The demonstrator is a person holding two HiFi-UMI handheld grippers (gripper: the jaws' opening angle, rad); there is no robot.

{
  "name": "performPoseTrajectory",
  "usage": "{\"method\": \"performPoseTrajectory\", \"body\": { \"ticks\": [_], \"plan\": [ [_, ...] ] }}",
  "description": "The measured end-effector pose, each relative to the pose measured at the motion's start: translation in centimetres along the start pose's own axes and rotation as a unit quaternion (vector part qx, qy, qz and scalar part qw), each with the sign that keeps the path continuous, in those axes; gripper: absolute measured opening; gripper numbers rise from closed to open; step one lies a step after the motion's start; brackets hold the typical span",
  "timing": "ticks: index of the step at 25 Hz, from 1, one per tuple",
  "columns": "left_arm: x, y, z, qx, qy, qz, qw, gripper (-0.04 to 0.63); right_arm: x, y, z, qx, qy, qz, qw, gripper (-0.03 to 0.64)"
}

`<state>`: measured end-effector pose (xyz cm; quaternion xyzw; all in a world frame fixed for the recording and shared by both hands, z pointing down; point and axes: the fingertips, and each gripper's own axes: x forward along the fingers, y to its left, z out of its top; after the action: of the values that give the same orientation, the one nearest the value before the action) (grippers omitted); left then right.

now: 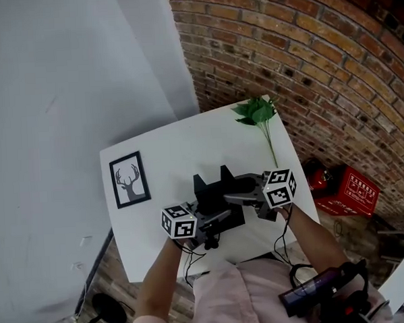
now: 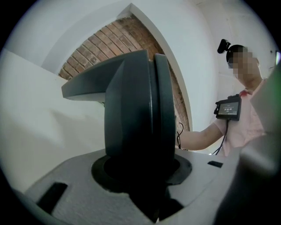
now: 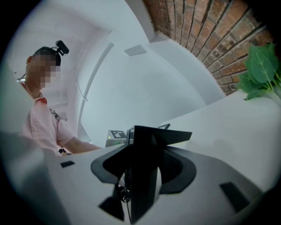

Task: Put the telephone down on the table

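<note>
Both forearms reach forward, left tool (image 1: pixel 215 223) and right tool (image 1: pixel 239 195) facing each other, nearly level, jaws gripping.

Red brick wall (image 1: pixel 304 57) at right, plain white wall (image 1: pixel 57 97) at left, meeting behind a small white table (image 1: pixel 181 142). One red crate (image 1: pixel 349 191) at brickwork's foot. Lighting even.

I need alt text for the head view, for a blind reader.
The left gripper and right gripper hold a black telephone between them over a white table. A framed deer picture lies at left, a leafy sprig at the far right corner.
</note>
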<state>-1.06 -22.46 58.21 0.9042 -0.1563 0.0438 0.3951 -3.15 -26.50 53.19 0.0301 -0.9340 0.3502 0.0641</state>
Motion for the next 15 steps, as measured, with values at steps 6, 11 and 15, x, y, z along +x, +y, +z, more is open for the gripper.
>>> {"method": "performPoseTrajectory", "body": {
  "ticks": [6, 11, 15],
  "plan": [
    [0.7, 0.8, -1.1, -0.025, -0.001, 0.000, 0.9997, 0.167, -0.1, -1.2, -1.3, 0.019, 0.011, -0.005, 1.000, 0.204],
    [1.1, 1.3, -1.6, -0.039, -0.004, 0.001, 0.9992, 0.167, -0.1, -1.9, -2.0, 0.026, 0.018, -0.005, 0.999, 0.206],
    [1.3, 1.7, -1.6, -0.051, -0.005, -0.001, 0.9987, 0.167, 0.0, -2.5, -2.0, 0.031, 0.018, -0.001, 0.999, 0.206]
  ]
}}
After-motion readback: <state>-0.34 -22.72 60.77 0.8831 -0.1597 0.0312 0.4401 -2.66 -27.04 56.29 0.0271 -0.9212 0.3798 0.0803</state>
